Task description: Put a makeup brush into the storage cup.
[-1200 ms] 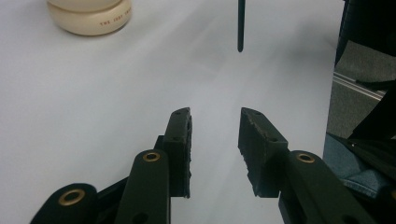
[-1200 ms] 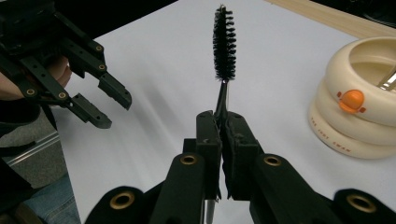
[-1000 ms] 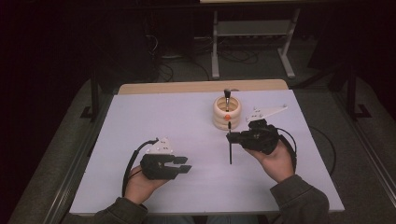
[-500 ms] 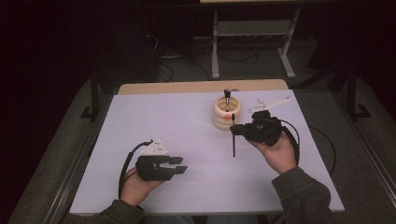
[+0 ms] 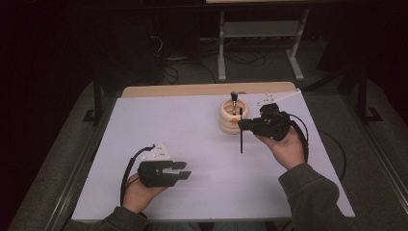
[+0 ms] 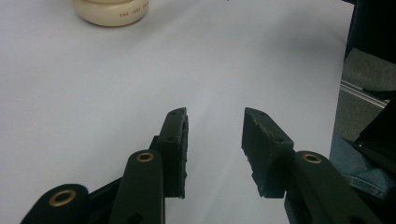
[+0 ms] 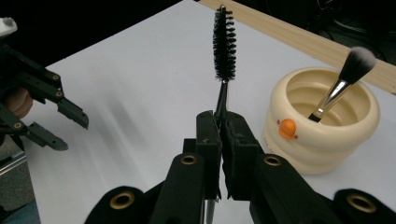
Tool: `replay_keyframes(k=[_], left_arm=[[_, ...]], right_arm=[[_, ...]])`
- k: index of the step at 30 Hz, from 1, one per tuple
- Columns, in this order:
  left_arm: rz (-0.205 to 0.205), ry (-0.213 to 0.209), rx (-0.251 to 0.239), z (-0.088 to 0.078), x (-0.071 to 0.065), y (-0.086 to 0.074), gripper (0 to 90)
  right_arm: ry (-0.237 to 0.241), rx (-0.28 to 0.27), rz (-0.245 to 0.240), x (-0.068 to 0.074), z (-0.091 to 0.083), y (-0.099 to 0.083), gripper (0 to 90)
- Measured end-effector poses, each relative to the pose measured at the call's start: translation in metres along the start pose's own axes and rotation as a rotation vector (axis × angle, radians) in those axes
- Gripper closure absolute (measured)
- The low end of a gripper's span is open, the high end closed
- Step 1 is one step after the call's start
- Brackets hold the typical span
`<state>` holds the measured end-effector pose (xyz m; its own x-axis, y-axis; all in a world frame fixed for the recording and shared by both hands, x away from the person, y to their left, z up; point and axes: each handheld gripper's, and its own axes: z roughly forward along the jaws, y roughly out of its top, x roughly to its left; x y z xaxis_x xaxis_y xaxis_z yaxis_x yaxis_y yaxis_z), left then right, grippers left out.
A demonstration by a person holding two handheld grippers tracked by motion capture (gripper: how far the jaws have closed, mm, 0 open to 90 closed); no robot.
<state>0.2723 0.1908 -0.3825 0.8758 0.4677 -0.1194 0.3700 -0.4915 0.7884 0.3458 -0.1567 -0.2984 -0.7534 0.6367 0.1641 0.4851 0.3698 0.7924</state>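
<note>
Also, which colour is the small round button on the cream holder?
Orange button on the cream holder, clearest in the right gripper view.

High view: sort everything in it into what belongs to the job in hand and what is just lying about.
In the job:
- right claw, shut on the black spoolie brush
- cream holder pot with the makeup brush in it

Lying about:
- left claw, open, holding nothing
- metal stand behind the table
- floor cables

The person is wearing grey sleeves (image 5: 312, 192) and blue jeans. Each gripper, left gripper (image 5: 185, 169) and right gripper (image 5: 242, 124), is showing black jaws with brass rivets behind rough, worn pads (image 6: 266, 154), a white top plate and a black trailing cable.
</note>
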Motion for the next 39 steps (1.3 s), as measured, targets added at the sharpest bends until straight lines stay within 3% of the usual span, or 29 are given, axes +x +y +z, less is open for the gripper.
replay_keyframes(k=[10,21,39], left_arm=[[-0.005,0.007,-0.011,-0.005,0.001,-0.001,59.3],[-0.013,0.011,-0.013,-0.007,0.001,-0.001,58.1],[-0.02,0.014,-0.02,-0.009,0.002,-0.002,56.2]], right_arm=[[-0.018,0.017,0.007,-0.007,0.012,0.02,84.8],[-0.032,0.014,0.023,-0.013,0.01,0.032,84.8],[-0.053,-0.011,0.005,-0.019,0.008,0.058,84.9]])
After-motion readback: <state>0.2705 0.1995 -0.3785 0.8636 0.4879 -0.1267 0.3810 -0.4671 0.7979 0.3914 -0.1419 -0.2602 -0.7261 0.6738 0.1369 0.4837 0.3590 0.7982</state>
